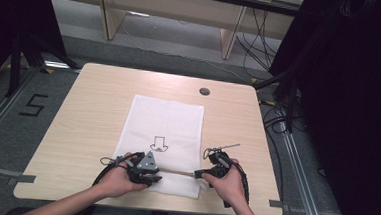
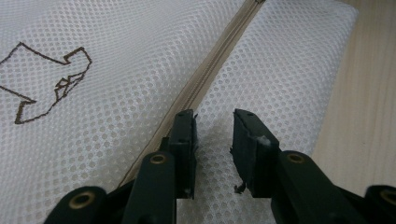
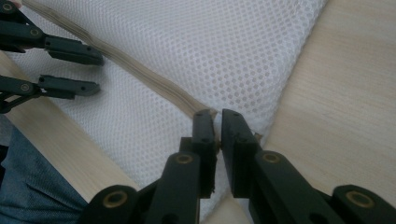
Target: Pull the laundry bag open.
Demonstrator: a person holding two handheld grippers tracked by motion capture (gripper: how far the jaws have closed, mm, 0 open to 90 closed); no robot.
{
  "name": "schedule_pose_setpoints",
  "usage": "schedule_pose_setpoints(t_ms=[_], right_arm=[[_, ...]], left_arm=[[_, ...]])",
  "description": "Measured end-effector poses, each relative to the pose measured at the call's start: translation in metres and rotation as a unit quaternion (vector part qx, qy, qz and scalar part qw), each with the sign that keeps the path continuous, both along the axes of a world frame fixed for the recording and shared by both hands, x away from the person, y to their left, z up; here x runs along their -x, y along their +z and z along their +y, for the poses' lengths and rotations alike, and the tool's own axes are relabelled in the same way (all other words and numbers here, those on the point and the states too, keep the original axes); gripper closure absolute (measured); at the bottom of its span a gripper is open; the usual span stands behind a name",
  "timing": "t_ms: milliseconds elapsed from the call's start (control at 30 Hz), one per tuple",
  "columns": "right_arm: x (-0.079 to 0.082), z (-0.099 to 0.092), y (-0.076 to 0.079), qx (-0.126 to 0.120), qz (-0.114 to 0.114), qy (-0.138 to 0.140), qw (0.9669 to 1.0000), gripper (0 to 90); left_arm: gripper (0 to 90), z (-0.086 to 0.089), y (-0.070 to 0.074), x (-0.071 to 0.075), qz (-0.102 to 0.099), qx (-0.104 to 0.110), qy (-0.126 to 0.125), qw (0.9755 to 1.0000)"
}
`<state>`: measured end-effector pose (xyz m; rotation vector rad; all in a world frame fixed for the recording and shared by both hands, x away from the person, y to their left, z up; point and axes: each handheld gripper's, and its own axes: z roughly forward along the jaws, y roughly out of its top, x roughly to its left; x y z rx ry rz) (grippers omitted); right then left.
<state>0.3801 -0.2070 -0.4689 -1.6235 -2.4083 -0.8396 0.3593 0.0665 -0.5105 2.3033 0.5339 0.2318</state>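
Mesh bag (image 1: 165,136), white and flat, lies in the middle of our wooden table (image 1: 88,111), its near end at the edge where we sit. A tan zipper (image 2: 219,60) runs across that near end, and both our tools work along it.

Closest to us, our right gripper (image 3: 218,122) sits at the bag's near right corner. Its jaws stand almost together, with a thin gap between them, and the end of the zipper lies right at their tips; we cannot tell whether the pads pinch it or merely flank it. In the high view the same gripper (image 1: 205,173) rests just off the bag's edge, our right hand (image 1: 229,182) wrapped around it.

Our left gripper (image 2: 214,122) hovers low over the mesh just beside the zipper, which passes along the outside of one jaw. Its jaws are partly open with only bare mesh showing between them, and nothing is clamped. From above we see it (image 1: 156,176) on the bag's near left part, under our left hand (image 1: 121,181), and the right gripper view catches its two fingers (image 3: 74,56) spread on either side of the zipper line.

Farther out, a brown outline drawing (image 1: 159,143) marks the middle of the bag. Beyond it a round grommet (image 1: 204,91) sits near the table's far edge.
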Motion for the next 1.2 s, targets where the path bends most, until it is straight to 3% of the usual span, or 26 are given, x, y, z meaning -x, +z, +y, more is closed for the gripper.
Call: schedule_pose_setpoints(t_ms=[33, 267, 467, 533, 867, 900, 933, 967, 1133, 1200], right_arm=[[-0.002, -0.003, -0.001, 0.006, -0.033, 0.021, 0.9992, 87.5], [-0.002, 0.005, -0.001, 0.003, -0.022, 0.025, 0.9994, 88.3], [-0.004, -0.006, 0.004, 0.038, -0.035, 0.006, 0.9986, 90.0], [-0.005, -0.009, 0.003, 0.053, -0.028, -0.004, 0.9982, 90.0], [-0.006, -0.007, -0.008, 0.06, 0.009, -0.007, 0.9981, 90.0], [-0.005, -0.006, -0.007, 0.065, 0.038, -0.036, 0.9965, 90.0], [-0.007, -0.008, -0.01, 0.052, 0.017, -0.025, 0.9982, 90.0], [-0.005, -0.007, -0.006, 0.049, 0.053, -0.04, 0.9966, 90.0], [-0.008, -0.004, -0.005, 0.051, 0.069, -0.038, 0.9956, 90.0], [-0.009, -0.003, -0.005, 0.052, 0.065, -0.041, 0.9957, 90.0]], left_arm=[[68.9, 0.0, 0.0, -0.001, -0.001, -0.001, 0.0, 1.0], [68.9, 0.001, 0.0, -0.001, 0.0, 0.0, 0.001, 1.0], [69.7, 0.001, 0.0, 0.0, -0.001, -0.001, 0.0, 1.0], [70.0, 0.0, 0.0, 0.0, 0.0, -0.001, 0.001, 1.0], [70.9, 0.0, -0.001, 0.001, -0.001, 0.001, 0.0, 1.0], [70.9, 0.0, -0.001, 0.0, -0.004, -0.002, 0.001, 1.0], [71.0, 0.0, 0.0, 0.001, -0.004, -0.004, 0.001, 1.0], [71.0, 0.0, 0.0, 0.001, -0.004, -0.004, 0.001, 1.0], [71.1, 0.0, 0.0, 0.001, -0.004, -0.004, 0.001, 1.0], [71.1, 0.0, 0.0, 0.001, -0.004, -0.004, 0.001, 1.0]])
